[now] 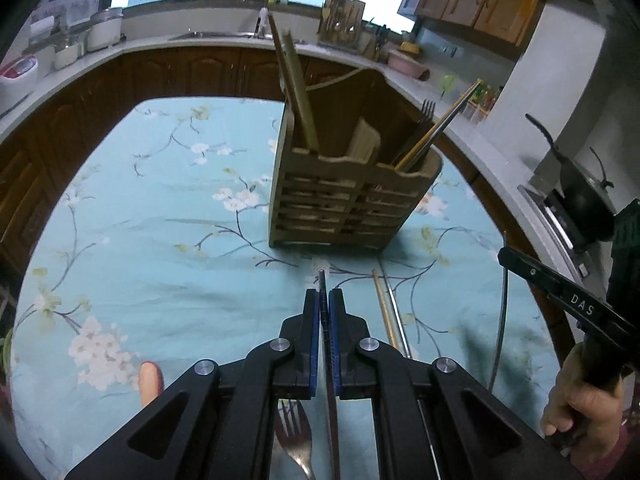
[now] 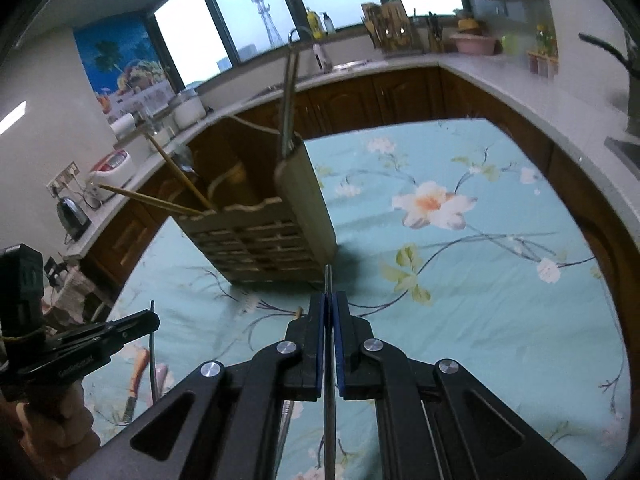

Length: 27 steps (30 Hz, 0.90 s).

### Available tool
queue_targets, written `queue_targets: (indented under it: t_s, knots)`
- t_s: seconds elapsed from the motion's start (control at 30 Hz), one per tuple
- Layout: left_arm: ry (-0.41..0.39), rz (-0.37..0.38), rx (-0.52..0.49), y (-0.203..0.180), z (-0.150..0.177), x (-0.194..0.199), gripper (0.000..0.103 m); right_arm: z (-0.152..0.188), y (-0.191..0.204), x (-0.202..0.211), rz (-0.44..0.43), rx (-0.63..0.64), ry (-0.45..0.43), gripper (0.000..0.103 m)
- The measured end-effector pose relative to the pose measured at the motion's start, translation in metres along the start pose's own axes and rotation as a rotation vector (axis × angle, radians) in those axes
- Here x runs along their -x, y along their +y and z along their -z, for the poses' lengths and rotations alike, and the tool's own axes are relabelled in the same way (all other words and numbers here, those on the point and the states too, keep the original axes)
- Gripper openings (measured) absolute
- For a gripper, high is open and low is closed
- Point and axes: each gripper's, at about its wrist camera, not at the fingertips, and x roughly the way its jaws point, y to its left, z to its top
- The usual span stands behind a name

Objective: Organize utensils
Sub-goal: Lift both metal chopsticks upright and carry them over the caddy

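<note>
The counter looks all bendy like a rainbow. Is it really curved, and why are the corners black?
Left wrist view: the fisheye lens bows the counter around the table; whether it truly curves I cannot tell. Right wrist view: same bowing of the counter, black corners are the lens edge, and the windows glare pale.

floral tablecloth [image 1: 160,240]: wooden caddy [image 1: 344,208], chopsticks [image 1: 386,312], fork [image 1: 296,440].

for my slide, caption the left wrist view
Left gripper clamps a slim utensil before the wooden holder.

tablecloth [image 1: 160,208]: light blue, floral | caddy [image 1: 344,204]: tan wood; cabinets [image 1: 192,72]: dark brown
</note>
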Motion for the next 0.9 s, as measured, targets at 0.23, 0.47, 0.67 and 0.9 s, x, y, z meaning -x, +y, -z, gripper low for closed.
queue_targets:
  t_s: [0.23,0.47,0.67,0.9]
  knots:
    - [-0.047,0.007,-0.002,-0.003,0.01,0.044,0.003,-0.001,0.01,0.029,-0.018,0.013,-0.05,0.004]
    - [-0.092,0.017,-0.009,-0.007,0.017,0.074,0.003,-0.002,0.018,0.051,-0.024,0.026,-0.097,0.004]
    - [-0.122,0.024,-0.007,-0.006,0.02,0.094,0.003,-0.003,0.022,0.065,-0.026,0.036,-0.131,0.004]
    - [-0.159,0.028,0.002,-0.003,0.019,0.109,0.003,-0.004,0.026,0.077,-0.03,0.042,-0.158,0.004]
